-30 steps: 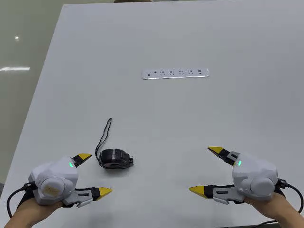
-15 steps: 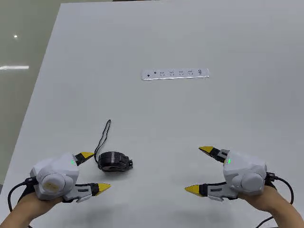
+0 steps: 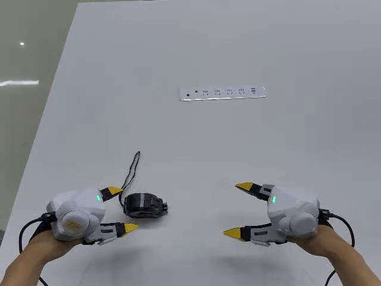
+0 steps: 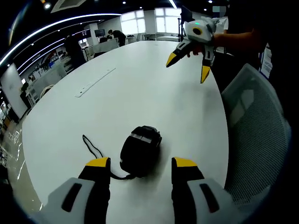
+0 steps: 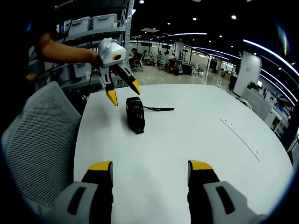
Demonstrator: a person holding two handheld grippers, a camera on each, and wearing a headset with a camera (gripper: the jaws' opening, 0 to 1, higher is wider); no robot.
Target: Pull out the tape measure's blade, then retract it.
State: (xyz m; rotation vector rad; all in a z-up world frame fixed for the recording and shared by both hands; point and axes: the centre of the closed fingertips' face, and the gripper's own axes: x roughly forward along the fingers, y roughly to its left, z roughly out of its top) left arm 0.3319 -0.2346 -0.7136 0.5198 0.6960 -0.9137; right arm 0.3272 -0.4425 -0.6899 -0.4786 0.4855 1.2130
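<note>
A black tape measure [image 3: 144,204] lies on the white table [image 3: 196,143], its black wrist strap [image 3: 131,169] trailing away from it. My left gripper [image 3: 121,209] is open just to its left, yellow tips on either side of the case's near end. From the left gripper view the tape measure [image 4: 139,150] sits a short way ahead of that gripper [image 4: 141,163], between the lines of the two jaws. My right gripper [image 3: 240,210] is open over bare table, well to the right. Its own view shows the tape measure [image 5: 135,114] far ahead and the left gripper [image 5: 122,91] beside it.
A white power strip [image 3: 222,93] lies flat across the middle of the table, far beyond both grippers. A grey mesh chair back [image 4: 254,135] stands at the table's near edge. Cables trail from both grippers toward the person.
Both grippers have moved inward. The left one has closed in on the tape measure and the right one has shifted left. The tape measure has stayed put.
</note>
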